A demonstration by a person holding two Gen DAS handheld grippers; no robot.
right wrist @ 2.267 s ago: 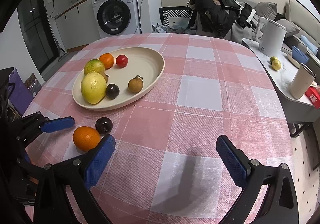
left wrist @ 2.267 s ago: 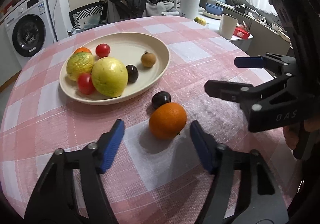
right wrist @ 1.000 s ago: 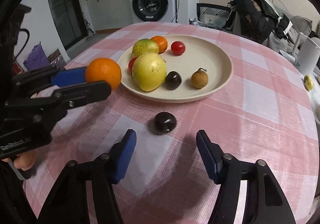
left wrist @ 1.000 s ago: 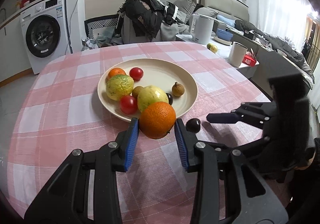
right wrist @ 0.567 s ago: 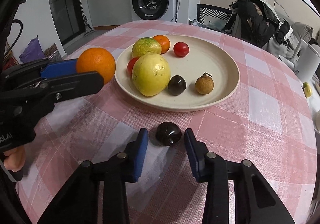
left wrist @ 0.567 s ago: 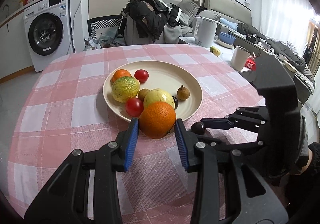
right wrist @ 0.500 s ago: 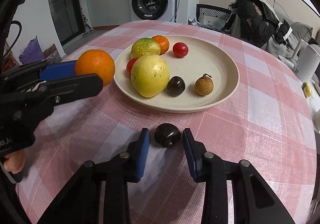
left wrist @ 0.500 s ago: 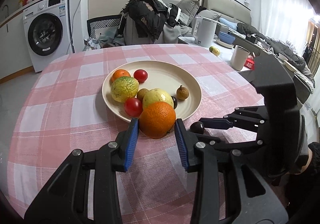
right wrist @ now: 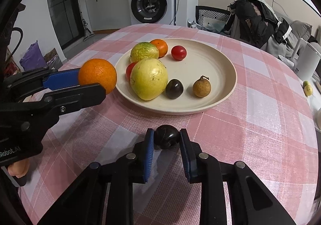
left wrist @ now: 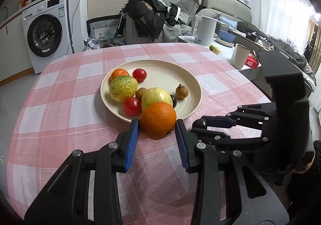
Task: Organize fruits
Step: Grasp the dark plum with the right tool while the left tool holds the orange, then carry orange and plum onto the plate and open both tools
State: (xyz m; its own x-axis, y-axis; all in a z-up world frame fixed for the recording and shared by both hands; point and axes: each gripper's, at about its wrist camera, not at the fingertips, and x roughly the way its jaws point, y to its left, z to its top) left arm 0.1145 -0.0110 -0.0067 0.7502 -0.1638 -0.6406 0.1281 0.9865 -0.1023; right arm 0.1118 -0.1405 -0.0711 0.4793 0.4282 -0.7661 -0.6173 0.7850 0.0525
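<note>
My left gripper (left wrist: 157, 131) is shut on a big orange (left wrist: 157, 119) and holds it above the table by the near rim of the cream plate (left wrist: 191, 76). In the right wrist view the orange (right wrist: 97, 75) sits left of the plate (right wrist: 218, 60). My right gripper (right wrist: 167, 145) is shut on a dark plum (right wrist: 167, 136) on the cloth just in front of the plate; it also shows in the left wrist view (left wrist: 199, 124). The plate holds a yellow guava (right wrist: 148, 79), a green-yellow citrus (right wrist: 143, 51), tomatoes, a small orange, a dark plum and a longan.
The round table has a pink checked cloth (left wrist: 60, 92). A side counter at the right holds a white kettle (left wrist: 203, 28), a cup (left wrist: 239, 56) and a blue bowl. A chair piled with clothes (left wrist: 148, 18) and a washing machine (left wrist: 45, 34) stand beyond the table.
My left gripper closed on the orange and lifted it toward the plate rim. My right gripper came down around the loose dark plum and closed on it.
</note>
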